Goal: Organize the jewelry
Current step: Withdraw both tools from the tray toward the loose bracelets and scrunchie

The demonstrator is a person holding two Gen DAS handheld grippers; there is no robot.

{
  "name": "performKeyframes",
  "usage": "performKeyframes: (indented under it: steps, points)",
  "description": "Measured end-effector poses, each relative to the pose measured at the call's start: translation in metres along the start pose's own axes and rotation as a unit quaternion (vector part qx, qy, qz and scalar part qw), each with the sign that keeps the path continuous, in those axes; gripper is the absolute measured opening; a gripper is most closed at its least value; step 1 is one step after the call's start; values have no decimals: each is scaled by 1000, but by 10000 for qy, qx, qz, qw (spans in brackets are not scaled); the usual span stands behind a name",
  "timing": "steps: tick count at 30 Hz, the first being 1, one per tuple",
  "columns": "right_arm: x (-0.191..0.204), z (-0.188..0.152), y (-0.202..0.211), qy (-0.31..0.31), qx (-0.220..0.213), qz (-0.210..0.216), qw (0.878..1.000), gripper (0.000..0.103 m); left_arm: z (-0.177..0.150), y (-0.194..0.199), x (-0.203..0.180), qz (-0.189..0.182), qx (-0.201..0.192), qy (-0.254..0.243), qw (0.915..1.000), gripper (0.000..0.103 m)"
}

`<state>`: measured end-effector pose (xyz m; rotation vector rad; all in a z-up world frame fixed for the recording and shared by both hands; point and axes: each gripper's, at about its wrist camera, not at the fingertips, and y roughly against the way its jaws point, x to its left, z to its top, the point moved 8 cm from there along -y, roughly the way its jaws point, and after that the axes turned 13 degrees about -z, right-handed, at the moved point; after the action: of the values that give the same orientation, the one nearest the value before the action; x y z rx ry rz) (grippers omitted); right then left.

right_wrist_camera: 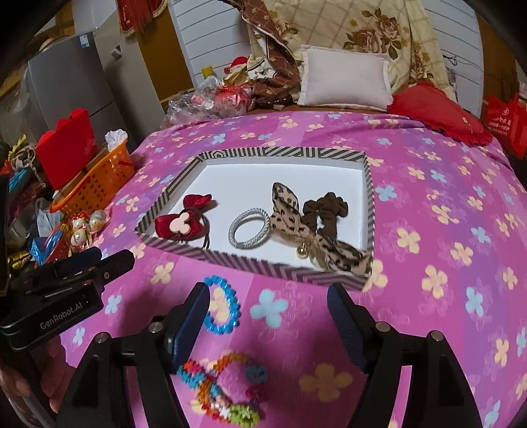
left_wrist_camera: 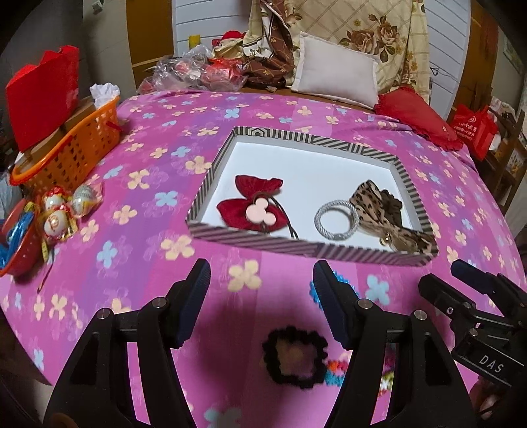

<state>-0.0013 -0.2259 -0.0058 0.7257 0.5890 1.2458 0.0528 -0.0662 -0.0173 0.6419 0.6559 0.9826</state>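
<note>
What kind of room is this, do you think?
Most likely a bedroom at home. The work happens on a bed with a pink flowered bedspread, a white pillow and a folded floral quilt lie at its head, and a striped tray holds hair accessories.

In striped tray (right_wrist_camera: 370,210): 4 hair ties; in front of tray, on cloth: 1 black scrunchie (left_wrist_camera: 294,357), 2 beaded bracelets (right_wrist_camera: 222,309)

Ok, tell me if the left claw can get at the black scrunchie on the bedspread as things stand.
Probably yes. The left claw is open and empty, and the black scrunchie lies loose on the bedspread right beneath it, with nothing over it.
</note>
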Motion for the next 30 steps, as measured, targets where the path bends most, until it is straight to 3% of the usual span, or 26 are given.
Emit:
performKeyframes:
  steps: [13, 30]
  points:
    - [0, -27, 30, 93, -79, -26, 9999, 72, -33, 29, -14, -26, -52, -120, 9999, 65]
    - [4, -46, 27, 222, 50, -25, 9997, 73, -57, 31, -11, -13, 95, -68, 9999, 65]
